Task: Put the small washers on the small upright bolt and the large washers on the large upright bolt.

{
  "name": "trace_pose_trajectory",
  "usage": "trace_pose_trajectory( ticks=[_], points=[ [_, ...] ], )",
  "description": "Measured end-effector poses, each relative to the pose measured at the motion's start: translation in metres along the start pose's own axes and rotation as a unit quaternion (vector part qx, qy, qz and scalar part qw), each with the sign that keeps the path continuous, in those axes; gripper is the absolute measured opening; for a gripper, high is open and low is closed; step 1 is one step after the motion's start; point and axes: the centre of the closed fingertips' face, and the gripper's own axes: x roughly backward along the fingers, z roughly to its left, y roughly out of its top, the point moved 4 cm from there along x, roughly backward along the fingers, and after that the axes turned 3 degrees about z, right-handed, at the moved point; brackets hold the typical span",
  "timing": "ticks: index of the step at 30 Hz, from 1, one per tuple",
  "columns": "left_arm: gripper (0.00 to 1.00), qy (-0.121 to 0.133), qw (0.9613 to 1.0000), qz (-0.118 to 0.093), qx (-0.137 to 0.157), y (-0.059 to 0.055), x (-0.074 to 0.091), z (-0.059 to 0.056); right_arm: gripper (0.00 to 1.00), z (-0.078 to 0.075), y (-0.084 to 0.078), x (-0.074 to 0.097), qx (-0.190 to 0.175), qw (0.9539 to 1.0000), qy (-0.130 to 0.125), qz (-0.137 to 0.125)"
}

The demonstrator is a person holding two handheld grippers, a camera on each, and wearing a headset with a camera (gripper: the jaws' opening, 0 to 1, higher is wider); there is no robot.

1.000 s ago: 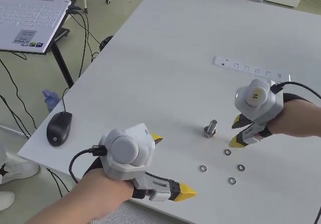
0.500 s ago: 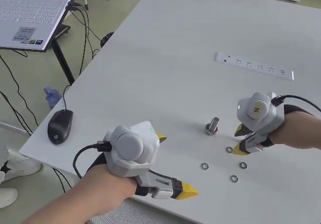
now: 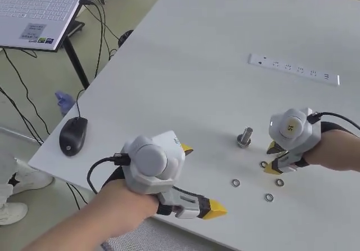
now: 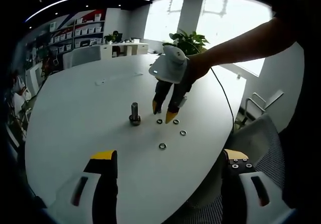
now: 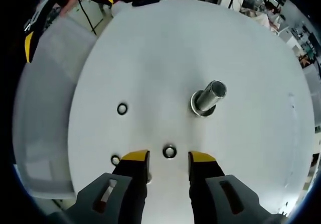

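Observation:
One upright bolt (image 3: 244, 138) (image 4: 134, 114) (image 5: 206, 99) stands on the white table (image 3: 185, 76). Several small washers lie flat near it: one (image 3: 264, 164) (image 5: 169, 151) closest to the bolt, others (image 3: 235, 183) (image 3: 279, 182) (image 3: 269, 197) nearer the front edge. My right gripper (image 3: 274, 159) (image 5: 169, 158) (image 4: 165, 111) is open, low over the table, its yellow tips either side of the closest washer. My left gripper (image 3: 201, 179) (image 4: 169, 156) is open wide and empty, held near the table's front edge, left of the washers.
A white power strip (image 3: 293, 69) lies at the back right of the table. A black mouse (image 3: 73, 135) sits near the left corner. A laptop (image 3: 39, 9) rests on a separate stand at far left. Cables hang below it.
My right gripper has come down and toward the washer closest to the bolt, so its tips now straddle it. The left gripper has barely moved; the head camera has shifted.

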Motion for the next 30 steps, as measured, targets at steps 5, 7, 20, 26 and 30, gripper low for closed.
trace_pose_trajectory(
  ticks=[5,7,20,26,30],
  points=[
    [0.84,-0.002,1.0,0.004,0.0,-0.0009,-0.001,-0.0004,0.31,-0.0006,0.0011,-0.0024,0.0,1.0,0.003,0.002],
    [0.84,-0.003,1.0,0.004,0.001,-0.0003,-0.0013,-0.0009,0.31,-0.0012,0.0009,-0.0029,0.001,1.0,0.003,0.004],
    [0.82,-0.008,1.0,0.003,0.0,0.0018,-0.0045,-0.0016,0.26,-0.0056,-0.0038,-0.0062,0.011,0.9999,-0.008,0.007],
    [0.81,-0.009,1.0,0.003,-0.001,0.0019,-0.0051,-0.0011,0.25,-0.0041,-0.0038,-0.0059,0.015,0.9998,-0.01,0.005],
    [0.8,-0.009,0.9999,0.006,-0.002,0.0004,-0.0055,-0.0009,0.25,-0.0041,-0.0036,-0.0055,0.014,0.9999,-0.008,0.005]
  ],
)
